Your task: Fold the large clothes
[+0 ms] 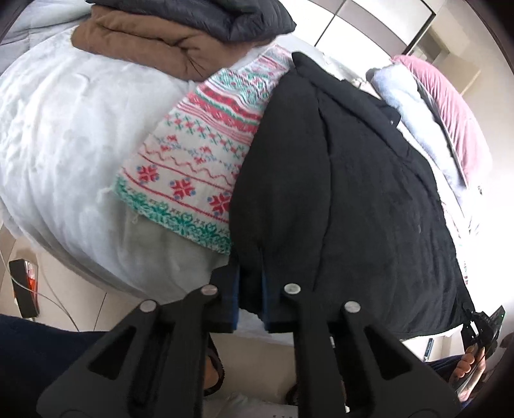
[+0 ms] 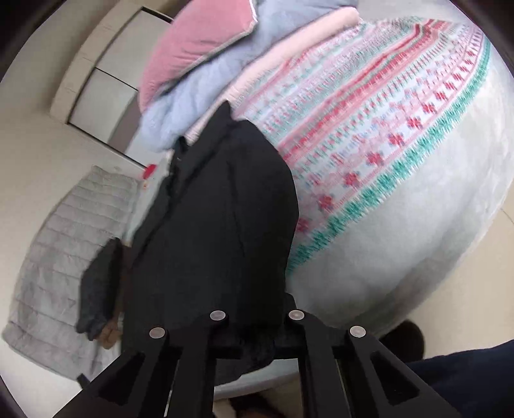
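A large black coat [image 1: 347, 199] lies lengthwise on the bed, partly over a white knit with red and green snowflake bands [image 1: 192, 167]. My left gripper [image 1: 250, 289] is shut on the coat's near hem, the cloth pinched between its blue pads. In the right wrist view the same coat [image 2: 218, 225] runs away from me, and my right gripper [image 2: 257, 347] is shut on its near edge. The patterned knit [image 2: 385, 122] spreads to the right of it. At the far right of the left wrist view, the right gripper [image 1: 472, 321] holds the hem's other corner.
Folded brown [image 1: 144, 41] and dark grey [image 1: 208, 16] garments are stacked at the bed's far left. Pink [image 1: 449, 106] and pale blue [image 1: 408, 106] pieces lie beyond the coat. A grey quilted jacket [image 2: 70, 244] lies on the left. A dark device with cables [image 1: 24, 286] sits on the floor.
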`<state>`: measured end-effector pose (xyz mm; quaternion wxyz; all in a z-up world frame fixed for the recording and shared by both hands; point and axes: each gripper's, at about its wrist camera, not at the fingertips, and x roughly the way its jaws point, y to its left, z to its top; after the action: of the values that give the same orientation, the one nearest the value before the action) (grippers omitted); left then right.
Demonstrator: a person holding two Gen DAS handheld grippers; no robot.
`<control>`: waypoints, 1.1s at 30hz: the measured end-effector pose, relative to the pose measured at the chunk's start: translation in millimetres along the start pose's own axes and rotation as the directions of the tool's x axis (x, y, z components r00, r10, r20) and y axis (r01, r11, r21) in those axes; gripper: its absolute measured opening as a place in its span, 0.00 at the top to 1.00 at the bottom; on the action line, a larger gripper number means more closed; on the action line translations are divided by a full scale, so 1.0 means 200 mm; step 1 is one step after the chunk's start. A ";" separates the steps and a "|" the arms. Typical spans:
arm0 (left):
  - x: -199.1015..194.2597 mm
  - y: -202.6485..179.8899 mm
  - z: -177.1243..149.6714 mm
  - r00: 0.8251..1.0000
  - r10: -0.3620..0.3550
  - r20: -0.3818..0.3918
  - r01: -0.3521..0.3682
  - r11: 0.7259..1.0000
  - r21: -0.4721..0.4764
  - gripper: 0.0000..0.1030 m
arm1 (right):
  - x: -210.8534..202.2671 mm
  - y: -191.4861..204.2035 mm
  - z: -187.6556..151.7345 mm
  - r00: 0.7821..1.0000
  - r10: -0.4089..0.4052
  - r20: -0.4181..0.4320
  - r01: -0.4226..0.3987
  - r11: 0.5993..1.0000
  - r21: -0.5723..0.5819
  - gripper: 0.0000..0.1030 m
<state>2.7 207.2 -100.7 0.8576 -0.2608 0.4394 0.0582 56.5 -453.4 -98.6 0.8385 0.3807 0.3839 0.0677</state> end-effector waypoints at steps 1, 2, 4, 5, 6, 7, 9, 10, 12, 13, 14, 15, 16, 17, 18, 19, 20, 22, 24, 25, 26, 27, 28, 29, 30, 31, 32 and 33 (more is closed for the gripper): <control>-0.02 0.01 0.01 1.000 -0.010 0.002 0.010 1.000 -0.011 0.90 | -0.03 0.02 0.01 1.000 0.014 0.014 -0.014 1.000 -0.004 0.93; -0.05 0.01 0.02 1.000 -0.025 0.014 0.025 0.999 -0.029 0.90 | -0.06 0.04 0.03 0.999 0.020 0.027 -0.019 1.000 -0.017 0.94; -0.10 0.00 0.05 0.999 -0.030 0.038 0.031 0.999 -0.043 0.90 | -0.10 0.10 0.05 0.999 0.024 0.047 -0.022 0.998 -0.053 0.94; -0.12 0.00 0.07 0.999 -0.034 0.041 0.036 0.998 -0.050 0.91 | -0.11 0.13 0.07 0.998 0.041 0.048 -0.038 0.997 -0.065 0.94; -0.14 -0.01 0.09 0.998 -0.043 0.040 0.045 0.997 -0.062 0.91 | -0.12 0.15 0.08 0.997 0.052 0.051 -0.049 0.996 -0.069 0.94; -0.15 -0.02 0.11 0.998 -0.048 0.041 0.051 0.997 -0.064 0.91 | -0.13 0.17 0.09 0.997 0.058 0.053 -0.054 0.996 -0.074 0.94; -0.17 -0.06 0.15 0.997 -0.057 0.055 0.060 0.997 -0.045 0.91 | -0.13 0.22 0.12 0.995 0.072 0.069 -0.066 0.994 -0.088 0.94; -0.17 -0.08 0.15 0.997 -0.064 0.053 0.066 0.997 -0.039 0.91 | -0.13 0.23 0.14 0.994 0.080 0.070 -0.073 0.993 -0.088 0.94; -0.15 -0.12 0.18 0.996 -0.088 0.032 0.089 0.995 -0.036 0.90 | -0.10 0.25 0.15 0.995 0.081 0.057 -0.075 0.993 -0.086 0.94; -0.12 -0.13 0.19 0.996 -0.087 0.018 0.087 0.996 -0.037 0.90 | -0.09 0.26 0.15 0.995 0.084 0.052 -0.079 0.993 -0.088 0.94; -0.10 -0.14 0.20 0.997 -0.081 0.005 0.081 0.996 -0.040 0.89 | -0.07 0.26 0.15 0.995 0.084 0.048 -0.079 0.992 -0.094 0.94; -0.08 -0.14 0.20 0.997 -0.078 -0.005 0.078 0.996 -0.043 0.88 | -0.06 0.26 0.15 0.995 0.083 0.046 -0.079 0.992 -0.094 0.94; -0.06 -0.14 0.19 0.997 -0.075 -0.019 0.074 0.996 -0.051 0.87 | -0.06 0.25 0.14 0.995 0.088 0.044 -0.084 0.992 -0.090 0.94; -0.03 -0.13 0.18 0.997 -0.072 -0.034 0.070 0.996 -0.063 0.86 | -0.05 0.23 0.14 0.995 0.090 0.042 -0.087 0.993 -0.077 0.94; -0.01 -0.13 0.17 0.997 -0.068 -0.045 0.064 0.995 -0.075 0.85 | -0.04 0.20 0.14 0.996 0.086 0.038 -0.083 0.995 -0.063 0.94; 0.01 -0.12 0.16 0.997 -0.060 -0.056 0.055 0.995 -0.079 0.85 | -0.03 0.18 0.14 0.996 0.082 0.032 -0.080 0.995 -0.056 0.93; 0.03 -0.12 0.15 0.996 -0.058 -0.061 0.053 0.995 -0.080 0.85 | -0.01 0.16 0.13 0.997 0.068 0.027 -0.066 0.996 -0.054 0.92; 0.04 -0.13 0.13 0.997 -0.053 -0.055 0.049 0.996 -0.074 0.85 | 0.02 0.14 0.12 0.999 0.037 0.026 -0.035 0.998 -0.060 0.90; 0.03 -0.13 0.12 0.999 -0.013 -0.039 0.011 0.999 -0.044 0.89 | 0.05 0.13 0.10 1.000 0.011 0.011 -0.010 0.997 -0.074 0.92; 0.01 -0.13 0.12 1.000 0.010 -0.022 -0.011 0.999 -0.036 0.90 | 0.04 0.13 0.10 1.000 0.001 0.017 0.001 0.997 -0.080 0.93; -0.02 -0.13 0.12 1.000 0.020 -0.003 -0.020 0.999 -0.028 0.91 | 0.02 0.13 0.10 0.999 0.016 0.036 -0.013 0.997 -0.081 0.94; -0.04 -0.13 0.12 1.000 0.017 0.009 -0.016 1.000 -0.026 0.92 | 0.00 0.12 0.11 0.998 0.035 0.045 -0.031 0.997 -0.072 0.94; -0.06 -0.12 0.13 1.000 0.014 0.020 -0.014 0.999 -0.029 0.92 | -0.02 0.12 0.12 0.997 0.054 0.056 -0.051 0.997 -0.057 0.94; -0.09 -0.11 0.14 0.999 0.015 0.031 -0.014 0.999 -0.034 0.92 | -0.05 0.12 0.14 0.993 0.097 0.066 -0.095 0.995 -0.030 0.95; -0.12 -0.11 0.15 0.999 0.010 0.045 -0.008 0.999 -0.046 0.93 | -0.08 0.12 0.15 0.989 0.127 0.075 -0.126 0.992 -0.018 0.95; -0.14 -0.10 0.17 0.998 0.003 0.055 0.000 0.999 -0.052 0.93 | -0.10 0.15 0.16 0.986 0.143 0.082 -0.142 0.990 -0.021 0.95; -0.17 -0.10 0.18 0.998 -0.007 0.067 0.011 0.998 -0.056 0.93 | -0.13 0.18 0.16 0.984 0.154 0.092 -0.151 0.988 -0.037 0.95; -0.21 -0.11 0.19 0.996 -0.023 0.082 0.028 0.998 -0.054 0.93 | -0.16 0.22 0.17 0.981 0.168 0.097 -0.163 0.985 -0.057 0.95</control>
<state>12.5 213.3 -41.3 0.8679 -0.2875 0.3990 0.0699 64.8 -454.7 -34.4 0.8574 0.3938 0.3061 0.1269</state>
